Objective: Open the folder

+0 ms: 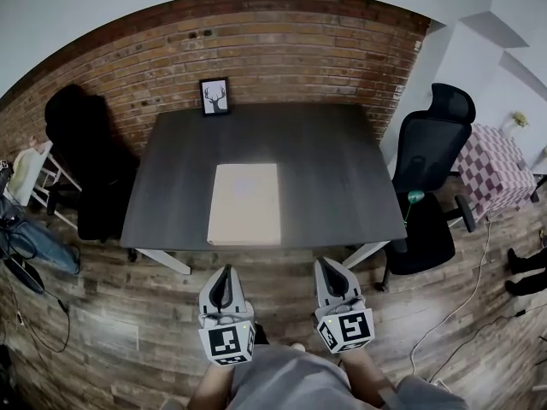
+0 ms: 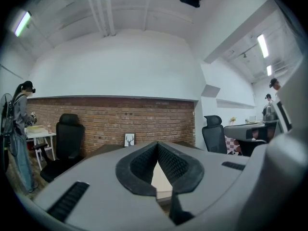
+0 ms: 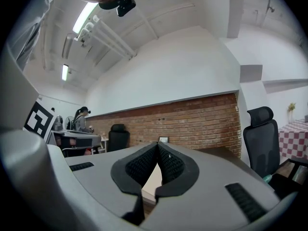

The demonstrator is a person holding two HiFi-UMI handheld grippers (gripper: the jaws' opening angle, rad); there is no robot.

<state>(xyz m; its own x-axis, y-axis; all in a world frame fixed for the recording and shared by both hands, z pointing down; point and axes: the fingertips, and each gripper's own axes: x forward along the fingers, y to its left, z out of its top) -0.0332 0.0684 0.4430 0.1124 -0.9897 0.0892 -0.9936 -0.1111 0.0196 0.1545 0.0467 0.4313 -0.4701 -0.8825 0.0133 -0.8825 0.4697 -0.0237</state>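
Approach step: my left gripper and right gripper are pinched closed and empty, so next I spread one at the closed tan folder's edge.

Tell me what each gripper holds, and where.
Nothing. The left gripper and right gripper are shut, empty; the folder lies untouched on the table.

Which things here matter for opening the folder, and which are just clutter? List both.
Job: folder, closed, flat on table; left gripper; right gripper.
Lying about: deer picture; black chair at left; office chair at right; checkered cloth.
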